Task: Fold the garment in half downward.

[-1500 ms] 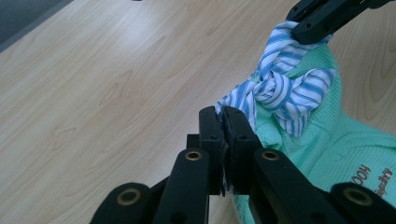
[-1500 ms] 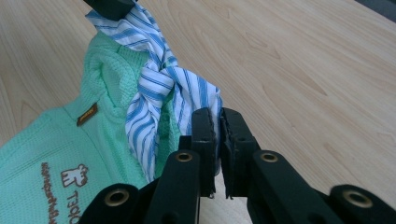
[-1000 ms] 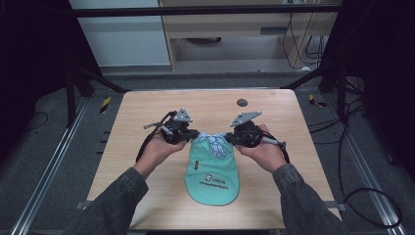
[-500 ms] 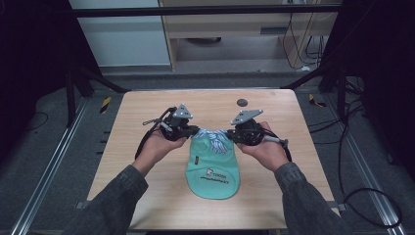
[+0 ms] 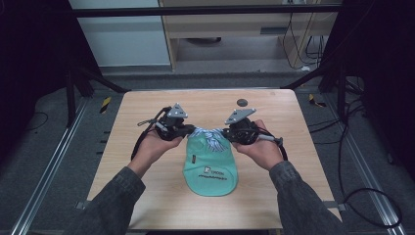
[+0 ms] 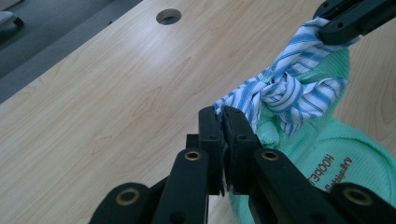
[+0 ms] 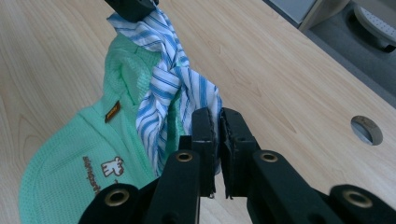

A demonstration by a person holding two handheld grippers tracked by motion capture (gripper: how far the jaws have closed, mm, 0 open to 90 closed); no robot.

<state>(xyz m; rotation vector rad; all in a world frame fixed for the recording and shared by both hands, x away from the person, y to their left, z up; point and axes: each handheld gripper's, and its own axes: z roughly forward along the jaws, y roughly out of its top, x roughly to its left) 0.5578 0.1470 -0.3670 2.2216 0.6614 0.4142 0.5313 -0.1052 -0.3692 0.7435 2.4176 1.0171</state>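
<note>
A green cap (image 5: 210,166) lies in the middle of the bench (image 5: 132,122), with bare wood all around it and its edges well away. The left hand-held gripper (image 6: 223,122) is clamped on one end of the blue striped cloth (image 6: 285,88), and the right hand-held gripper (image 7: 215,126) is clamped on the other end. The hands have spread a bit wider than before. The cap's long side runs from the frame's middle down toward the bottom, brim lowest.
</note>
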